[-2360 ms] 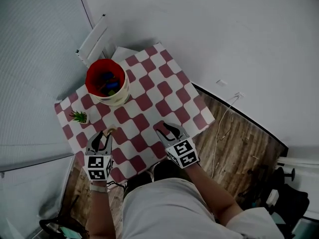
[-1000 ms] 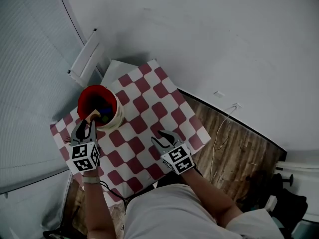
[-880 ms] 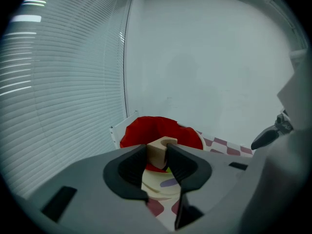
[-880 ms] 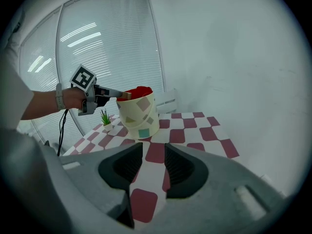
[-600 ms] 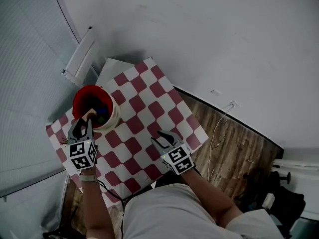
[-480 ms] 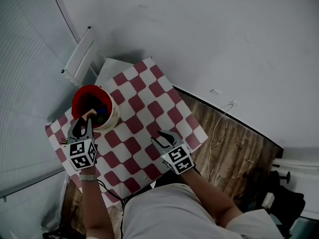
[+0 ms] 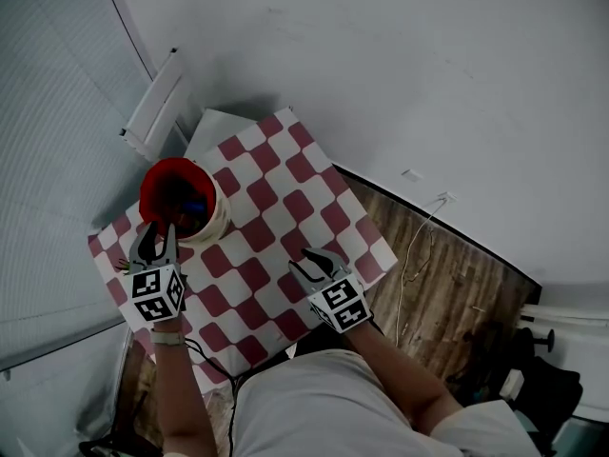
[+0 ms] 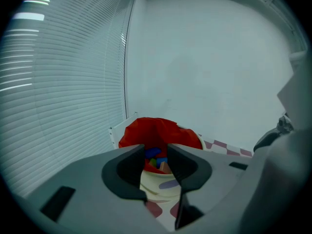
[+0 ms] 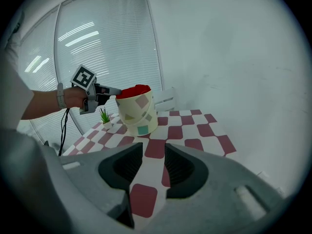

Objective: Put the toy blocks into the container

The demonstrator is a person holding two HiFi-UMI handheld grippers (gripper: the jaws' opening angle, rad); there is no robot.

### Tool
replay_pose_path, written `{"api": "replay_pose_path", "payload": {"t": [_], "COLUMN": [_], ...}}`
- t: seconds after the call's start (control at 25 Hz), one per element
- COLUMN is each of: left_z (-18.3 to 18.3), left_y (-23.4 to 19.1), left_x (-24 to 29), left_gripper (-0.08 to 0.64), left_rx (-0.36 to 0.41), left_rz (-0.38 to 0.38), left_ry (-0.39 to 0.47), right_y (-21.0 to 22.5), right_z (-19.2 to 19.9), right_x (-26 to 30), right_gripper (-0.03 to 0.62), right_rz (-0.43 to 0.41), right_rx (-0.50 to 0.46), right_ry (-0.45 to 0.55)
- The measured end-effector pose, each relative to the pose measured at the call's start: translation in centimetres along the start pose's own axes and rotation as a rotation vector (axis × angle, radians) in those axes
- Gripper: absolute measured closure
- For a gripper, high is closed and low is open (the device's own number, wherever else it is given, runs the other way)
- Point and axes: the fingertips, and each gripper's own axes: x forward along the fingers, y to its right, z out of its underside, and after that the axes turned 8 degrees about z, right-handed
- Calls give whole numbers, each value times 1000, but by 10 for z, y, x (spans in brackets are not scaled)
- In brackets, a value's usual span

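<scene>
container [image 7: 222,219] beside raised left tool [image 7: 157,229]

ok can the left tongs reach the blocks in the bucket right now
Probably yes: the left tongs hang open at the rim of the bucket, its top uncovered, blocks showing between the jaws.

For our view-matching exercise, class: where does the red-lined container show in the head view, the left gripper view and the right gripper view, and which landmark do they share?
Head view: container upper left, by the table's left edge, just ahead of the left hand-held gripper.
Left gripper view: container centre, straight beyond the parted jaws.
Right gripper view: container left of centre, above the jaws.
Shared landmark: the checked tablecloth beneath it.
</scene>
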Motion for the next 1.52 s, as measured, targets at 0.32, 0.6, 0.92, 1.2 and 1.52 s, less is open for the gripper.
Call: {"api": "replay_pose_path", "payload": {"t": [0.32,0.6,0.92,1.2,1.52], "left_z": [2,15,36,58,59], "left_y": [-1,-4,-6,-7,1], "left_x": [-41,-89,-154,-207,-259], "left_gripper": [431,431,431,431,432], "left_rx": [-2,-22,-66,-107,-130], "left_rz": [-18,-46,-97,-136,-159], "left_ry": [22,38,71,95,178], "right_y": [-30,-75,-139,-195,-245], "right_z": [-15,-40,-78,-101,-127], "right_x": [-2,-2,-6,-12,-30], "right_gripper": [449,449,449,449,449], "right_rz": [-51,-126,-243,-349,-475], "right_rx": [-39,-87,-147,-193,-236], "right_ry": [34,89,180,249,325]}}
